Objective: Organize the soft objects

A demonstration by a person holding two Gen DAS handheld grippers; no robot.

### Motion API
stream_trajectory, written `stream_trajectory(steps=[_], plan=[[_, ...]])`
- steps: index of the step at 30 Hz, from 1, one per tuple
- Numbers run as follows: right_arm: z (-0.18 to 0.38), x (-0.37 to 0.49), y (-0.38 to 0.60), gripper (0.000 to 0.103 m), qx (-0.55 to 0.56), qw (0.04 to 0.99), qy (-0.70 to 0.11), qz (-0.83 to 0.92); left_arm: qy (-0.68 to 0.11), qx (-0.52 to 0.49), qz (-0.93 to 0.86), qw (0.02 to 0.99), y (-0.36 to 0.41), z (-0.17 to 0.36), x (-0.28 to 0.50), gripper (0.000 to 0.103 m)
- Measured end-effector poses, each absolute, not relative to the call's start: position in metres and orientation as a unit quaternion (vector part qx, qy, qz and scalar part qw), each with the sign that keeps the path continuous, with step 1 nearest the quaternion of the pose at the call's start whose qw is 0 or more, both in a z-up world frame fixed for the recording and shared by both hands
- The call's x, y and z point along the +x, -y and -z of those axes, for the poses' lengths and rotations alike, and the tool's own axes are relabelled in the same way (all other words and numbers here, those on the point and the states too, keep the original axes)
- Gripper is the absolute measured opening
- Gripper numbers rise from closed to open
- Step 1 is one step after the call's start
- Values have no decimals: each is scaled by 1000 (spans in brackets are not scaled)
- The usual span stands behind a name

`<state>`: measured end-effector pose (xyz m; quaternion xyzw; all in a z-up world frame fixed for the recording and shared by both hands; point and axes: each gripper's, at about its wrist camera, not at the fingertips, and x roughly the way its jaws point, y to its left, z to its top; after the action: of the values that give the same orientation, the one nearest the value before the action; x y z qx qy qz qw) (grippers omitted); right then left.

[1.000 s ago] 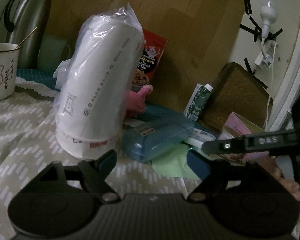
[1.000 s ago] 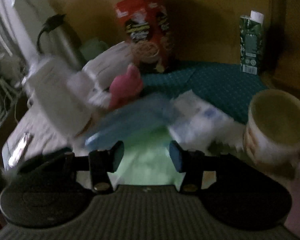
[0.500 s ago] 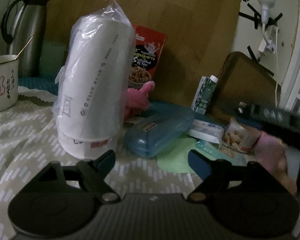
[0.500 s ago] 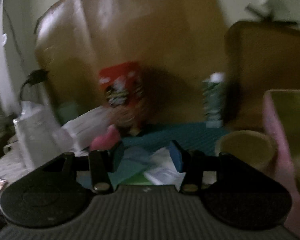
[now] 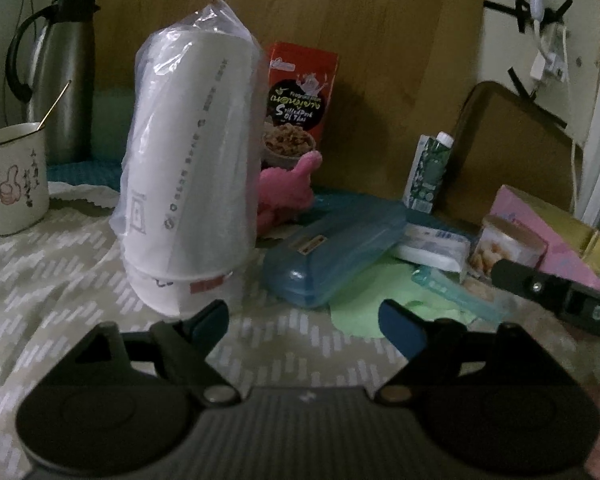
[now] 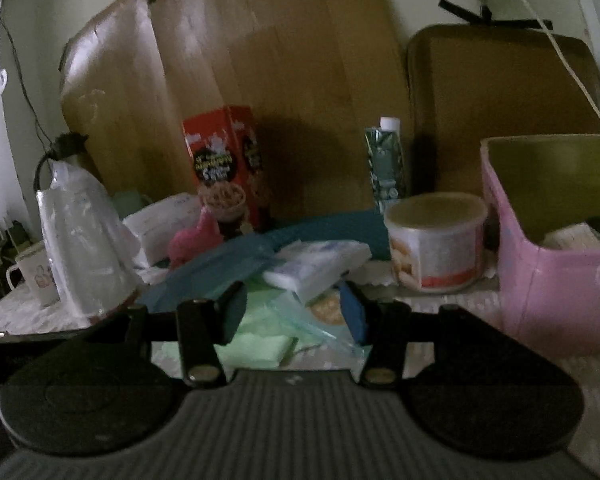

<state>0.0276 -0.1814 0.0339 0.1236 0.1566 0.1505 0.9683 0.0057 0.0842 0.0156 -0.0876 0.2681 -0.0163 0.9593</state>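
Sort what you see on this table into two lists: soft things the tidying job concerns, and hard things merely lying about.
Belong to the job:
pink plush toy
white tissue pack
green cloth
pink box, possibly the container

Lying about:
bagged paper cups
blue plastic case
snack box
flask
mug
carton
tub

Both views dim and grainy. Right wrist view slightly motion-blurred. Fisheye bends the edges; corners vignetted black. Faint glare on plastic bag (image 5: 204,92).
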Motion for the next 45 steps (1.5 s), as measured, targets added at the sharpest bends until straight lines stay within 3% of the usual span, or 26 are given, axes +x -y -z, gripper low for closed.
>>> stream_trajectory(steps=[2,4,11,45], plan=[[-33,27,181,65,118,968,-154,-156,-274,-82,9,958,-83,-15,8,85],[-33,27,181,67,116,969,-153,-157,-280,-76,0,957,-82,-14,10,85],[-31,27,186,67,123,967,-156,-158,-288,-58,-22,956,-77,-13,13,91],[-29,29,182,68,120,964,-168,-168,-276,-51,5,960,-77,-15,10,95]])
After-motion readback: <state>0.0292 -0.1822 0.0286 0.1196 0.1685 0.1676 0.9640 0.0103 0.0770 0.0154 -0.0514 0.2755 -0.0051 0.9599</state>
